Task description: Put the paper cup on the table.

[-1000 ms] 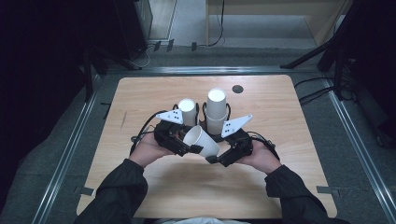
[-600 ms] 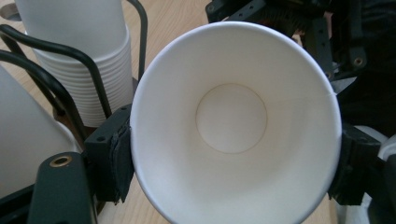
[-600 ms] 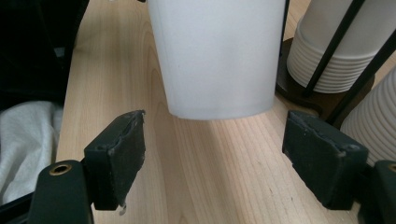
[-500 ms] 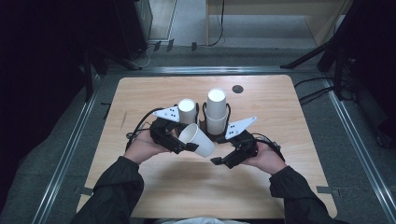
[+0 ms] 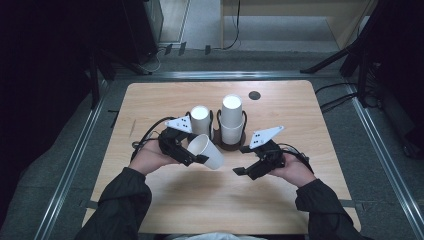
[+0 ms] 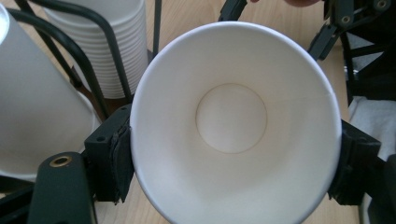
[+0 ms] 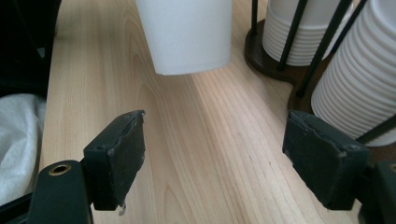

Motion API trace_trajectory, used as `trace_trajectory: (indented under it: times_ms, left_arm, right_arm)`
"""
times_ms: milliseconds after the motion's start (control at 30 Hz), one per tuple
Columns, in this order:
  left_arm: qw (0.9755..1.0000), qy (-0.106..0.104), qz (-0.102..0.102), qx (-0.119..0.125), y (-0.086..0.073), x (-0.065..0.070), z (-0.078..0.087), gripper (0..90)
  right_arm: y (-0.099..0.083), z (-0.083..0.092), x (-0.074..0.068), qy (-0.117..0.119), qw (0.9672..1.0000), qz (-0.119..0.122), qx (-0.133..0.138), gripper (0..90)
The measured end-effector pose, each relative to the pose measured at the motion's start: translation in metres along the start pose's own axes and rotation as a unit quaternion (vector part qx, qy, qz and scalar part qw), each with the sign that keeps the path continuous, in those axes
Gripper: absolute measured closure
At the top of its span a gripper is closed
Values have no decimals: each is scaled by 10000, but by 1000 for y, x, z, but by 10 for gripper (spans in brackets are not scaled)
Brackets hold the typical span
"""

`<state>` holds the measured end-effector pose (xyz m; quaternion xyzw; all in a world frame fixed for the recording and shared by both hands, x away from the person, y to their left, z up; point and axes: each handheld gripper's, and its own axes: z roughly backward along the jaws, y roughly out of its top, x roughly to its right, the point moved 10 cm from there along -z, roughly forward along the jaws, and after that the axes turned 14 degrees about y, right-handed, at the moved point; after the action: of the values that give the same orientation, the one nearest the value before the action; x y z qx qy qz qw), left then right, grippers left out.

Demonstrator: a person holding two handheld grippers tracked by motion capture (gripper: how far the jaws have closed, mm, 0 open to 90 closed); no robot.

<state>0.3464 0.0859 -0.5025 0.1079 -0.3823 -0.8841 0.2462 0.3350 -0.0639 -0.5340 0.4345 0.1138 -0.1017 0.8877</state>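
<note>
Table (image 5: pixel 165 200) of pale wood grain, dark hole near far edge, grey floor with metal rails around it, dark room beyond. Left gripper (image 5: pixel 192 156) clamped on a white paper cup (image 5: pixel 206 151), held tilted above the table just in front of the cup holder (image 5: pixel 231 145). Right gripper (image 5: pixel 248 169) spread wide, nothing between jaws, having just opened, near the cup.

Matt white paper cup (image 5: pixel 206 151), pale wood-grain table (image 5: pixel 165 102)
</note>
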Motion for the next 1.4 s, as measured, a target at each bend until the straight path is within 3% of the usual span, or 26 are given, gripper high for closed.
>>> trace_trajectory:
  times_ms: [167,567,1067,1400]
  left_arm:
    - [9999,31,-48,-148,-7,-2,-3,193]
    - [9992,243,-28,-302,-20,-11,5,193]
    - [9975,527,124,-458,-40,-26,21,192]
    - [9953,725,324,-559,-52,-45,30,191]
  right_arm:
    - [-4,2,5,-100,9999,-41,-35,212]
    - [-3,17,18,-410,9990,-118,166,212]
    - [-2,32,36,-768,9965,-88,304,215]
    - [-2,31,40,-783,9963,-111,335,215]
